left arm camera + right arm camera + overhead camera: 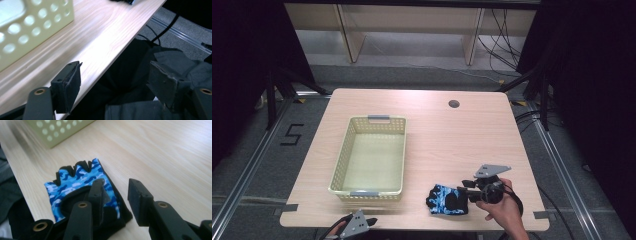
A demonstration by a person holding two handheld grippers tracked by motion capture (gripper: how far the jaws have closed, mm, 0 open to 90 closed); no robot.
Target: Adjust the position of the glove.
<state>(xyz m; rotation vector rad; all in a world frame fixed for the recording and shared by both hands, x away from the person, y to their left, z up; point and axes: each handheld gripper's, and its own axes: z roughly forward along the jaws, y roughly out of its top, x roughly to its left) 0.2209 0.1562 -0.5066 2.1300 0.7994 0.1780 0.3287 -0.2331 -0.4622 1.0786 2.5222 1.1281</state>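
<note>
Because it is a soft, light blue-camouflage fabric fingerless glove (82, 182) with black trim, lying flat at the desk (447, 140) edge near five o'clock, pinching its raised cuff seems best. Right tongs (116, 195) gape above it, apparently empty; left tongs (115, 82) open, empty.

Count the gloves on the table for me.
1. The glove lies near the table's front edge, right of the basket, just ahead of the right gripper. None in the basket.

light: tabletop (437, 135) evenly lit from above | surroundings: left dark | blur: basket (30, 27) smeared, edges softened in gripper views
</note>
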